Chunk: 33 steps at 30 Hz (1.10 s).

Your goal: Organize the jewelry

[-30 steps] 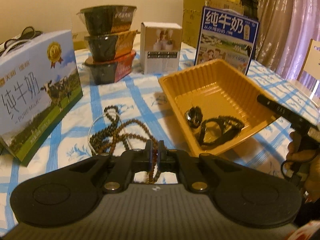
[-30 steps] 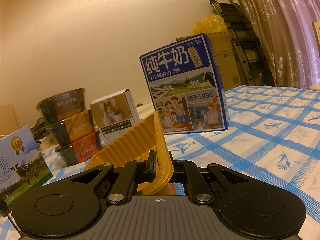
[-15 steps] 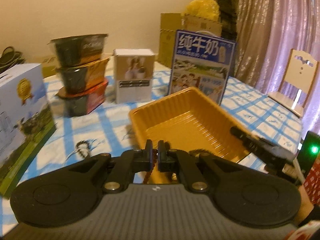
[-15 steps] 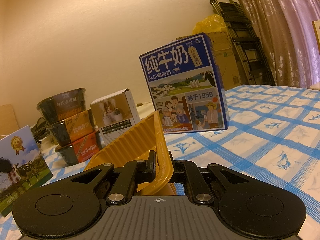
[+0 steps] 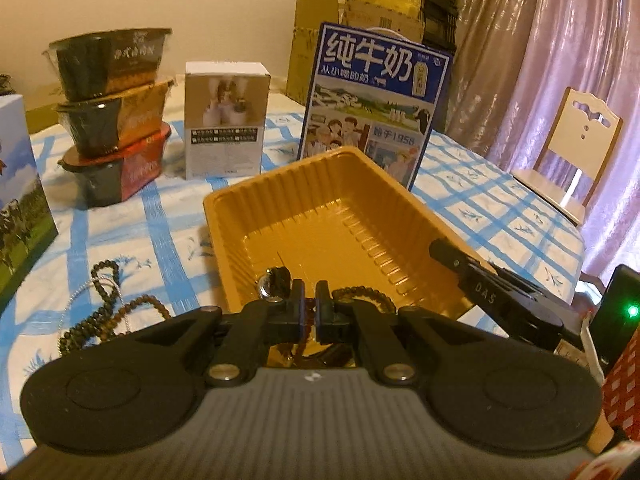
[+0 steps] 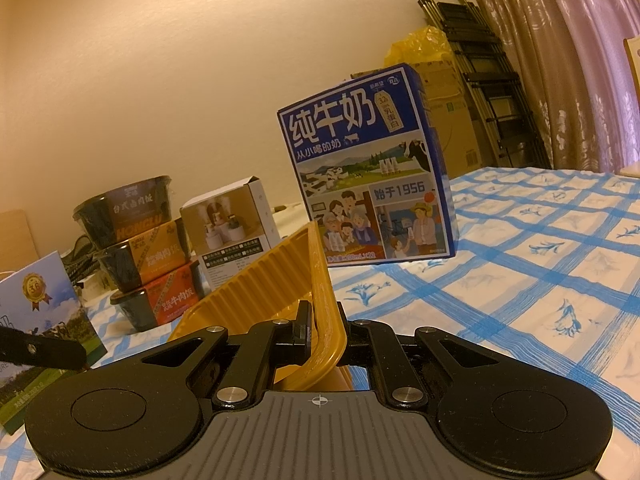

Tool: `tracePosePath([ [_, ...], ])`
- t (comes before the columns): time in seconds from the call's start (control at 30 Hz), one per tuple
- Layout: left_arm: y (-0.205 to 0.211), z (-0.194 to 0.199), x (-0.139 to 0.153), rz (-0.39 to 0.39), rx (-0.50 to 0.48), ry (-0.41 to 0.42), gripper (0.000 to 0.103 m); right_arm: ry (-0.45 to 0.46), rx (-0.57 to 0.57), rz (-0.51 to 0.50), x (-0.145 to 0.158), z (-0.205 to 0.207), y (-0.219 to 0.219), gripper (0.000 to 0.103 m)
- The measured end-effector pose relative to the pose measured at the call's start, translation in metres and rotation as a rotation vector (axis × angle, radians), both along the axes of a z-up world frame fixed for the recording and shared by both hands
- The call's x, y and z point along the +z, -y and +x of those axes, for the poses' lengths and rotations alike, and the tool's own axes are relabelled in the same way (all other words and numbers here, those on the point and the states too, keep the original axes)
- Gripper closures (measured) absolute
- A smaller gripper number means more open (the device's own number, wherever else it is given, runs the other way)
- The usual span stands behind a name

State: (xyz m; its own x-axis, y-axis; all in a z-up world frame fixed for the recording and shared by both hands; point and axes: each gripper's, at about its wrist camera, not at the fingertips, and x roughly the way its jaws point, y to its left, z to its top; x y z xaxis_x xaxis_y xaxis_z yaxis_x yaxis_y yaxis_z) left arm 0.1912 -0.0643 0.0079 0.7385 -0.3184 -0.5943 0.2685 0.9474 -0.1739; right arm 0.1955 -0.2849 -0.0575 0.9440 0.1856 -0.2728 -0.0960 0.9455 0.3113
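Observation:
My left gripper [image 5: 310,310] is shut on a string of brown beads [image 5: 285,347] that hangs below its fingers. It hovers over the near end of the orange plastic tray [image 5: 320,184]. Inside the tray lie a dark bead bracelet [image 5: 362,293] and a small dark ring-like piece [image 5: 274,280]. More bead strings [image 5: 104,308] lie on the tablecloth left of the tray. My right gripper [image 6: 323,320] is shut on the tray's [image 6: 256,284] rim and lifts that side. In the left wrist view the right gripper [image 5: 442,250] grips the tray's right edge.
A blue milk carton [image 5: 376,96] stands behind the tray. A white box [image 5: 224,120] and three stacked food bowls [image 5: 112,112] are at the back left. Another milk box [image 5: 20,200] is at the far left, and a chair [image 5: 576,152] stands beyond the table's right edge.
My left gripper has carried the brown beads rightward, from above the bead pile on the cloth to above the tray's near end. The right gripper has held still on the rim.

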Motion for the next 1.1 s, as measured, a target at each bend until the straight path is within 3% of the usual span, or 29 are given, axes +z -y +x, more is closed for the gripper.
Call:
tracePosePath([
  [0.57, -0.005, 0.002, -0.005, 0.022, 0.038, -0.032, 0.098, 0.0, 0.001, -0.001, 0.0, 0.0, 0.0, 0.094],
  [1.1, -0.077, -0.033, -0.039, 0.122, 0.225, -0.149, 0.095, -0.001, 0.0, -0.001, 0.0, -0.001, 0.001, 0.094],
])
